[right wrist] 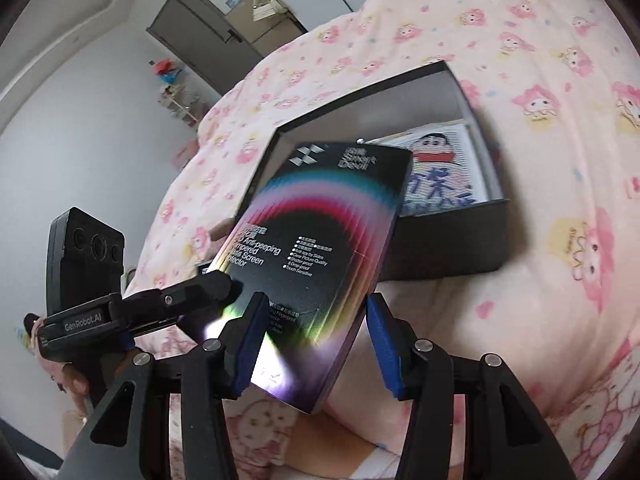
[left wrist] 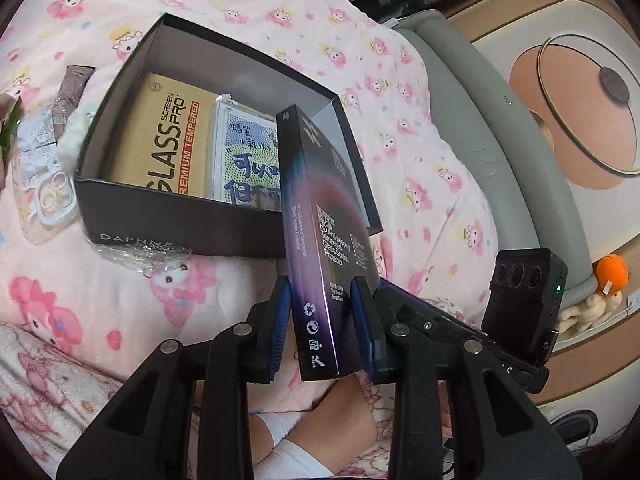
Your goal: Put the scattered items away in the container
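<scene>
Left tongs (left wrist: 320, 328): clamped on the near end of a black screen-protector packet (left wrist: 320, 240), blue pads pressing both flat faces.
Right tongs (right wrist: 316, 336): jaws standing apart either side of the same packet's near end; in its own camera the right pad shows a clear gap, the left pad's contact cannot be told.
Packet: carried in the air, just before the near corner of the dark shoebox (left wrist: 168, 216); its long axis runs straight away from the tongs toward the box, far end already over the box's rim.
Nearer hand: the left, which bears the load; the right merely flanks it.
Shoebox: open on the pink cartoon bedspread (left wrist: 280, 12), already holding a yellow glass-protector pack (left wrist: 160, 140) and a cartoon-printed packet (left wrist: 248, 152) lying flat.
Coming move, as judged: push forward and lower the far end into the box, then let go.
Beyond the box: a clear phone case (left wrist: 48, 196) and small oddments on the bedspread, unpacked.
</scene>
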`<act>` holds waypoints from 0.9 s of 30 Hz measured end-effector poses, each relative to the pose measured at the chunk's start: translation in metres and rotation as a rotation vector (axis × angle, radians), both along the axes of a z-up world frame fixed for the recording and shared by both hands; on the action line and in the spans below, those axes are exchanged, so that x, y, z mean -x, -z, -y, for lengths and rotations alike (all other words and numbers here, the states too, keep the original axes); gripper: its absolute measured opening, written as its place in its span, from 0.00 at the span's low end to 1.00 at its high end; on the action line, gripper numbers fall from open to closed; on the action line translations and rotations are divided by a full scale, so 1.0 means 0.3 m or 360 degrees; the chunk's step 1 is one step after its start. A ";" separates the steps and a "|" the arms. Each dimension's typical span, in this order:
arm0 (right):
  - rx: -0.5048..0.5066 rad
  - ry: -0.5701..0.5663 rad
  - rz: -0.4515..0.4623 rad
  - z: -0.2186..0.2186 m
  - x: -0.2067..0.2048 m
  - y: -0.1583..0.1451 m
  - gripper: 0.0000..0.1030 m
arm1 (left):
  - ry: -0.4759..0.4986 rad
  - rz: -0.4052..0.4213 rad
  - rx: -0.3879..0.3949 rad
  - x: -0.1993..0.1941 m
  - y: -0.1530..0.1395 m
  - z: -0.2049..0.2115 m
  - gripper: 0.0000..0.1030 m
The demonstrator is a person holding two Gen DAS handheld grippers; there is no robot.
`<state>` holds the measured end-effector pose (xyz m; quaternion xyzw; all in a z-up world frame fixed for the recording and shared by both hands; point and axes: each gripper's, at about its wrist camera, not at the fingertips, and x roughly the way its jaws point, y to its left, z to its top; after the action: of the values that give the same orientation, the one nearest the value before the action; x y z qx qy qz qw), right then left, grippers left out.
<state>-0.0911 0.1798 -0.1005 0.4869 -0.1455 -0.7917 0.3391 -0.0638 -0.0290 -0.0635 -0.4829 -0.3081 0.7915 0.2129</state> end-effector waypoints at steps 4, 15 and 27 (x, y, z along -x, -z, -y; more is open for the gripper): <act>0.0000 0.0002 -0.0003 -0.010 0.022 0.034 0.43 | -0.0002 0.0040 0.0044 0.008 0.051 -0.012 0.29; -0.0067 -0.0046 -0.0074 0.019 0.029 0.056 0.42 | -0.0008 0.0034 0.0112 0.009 0.035 -0.028 0.30; 0.0074 -0.0048 -0.0083 0.061 0.088 0.004 0.41 | -0.0102 -0.0016 0.0195 -0.002 -0.057 -0.007 0.31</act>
<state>-0.1174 0.1615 -0.1017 0.4602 -0.1475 -0.7953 0.3659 -0.0632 -0.0270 -0.0462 -0.4809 -0.2734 0.8177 0.1591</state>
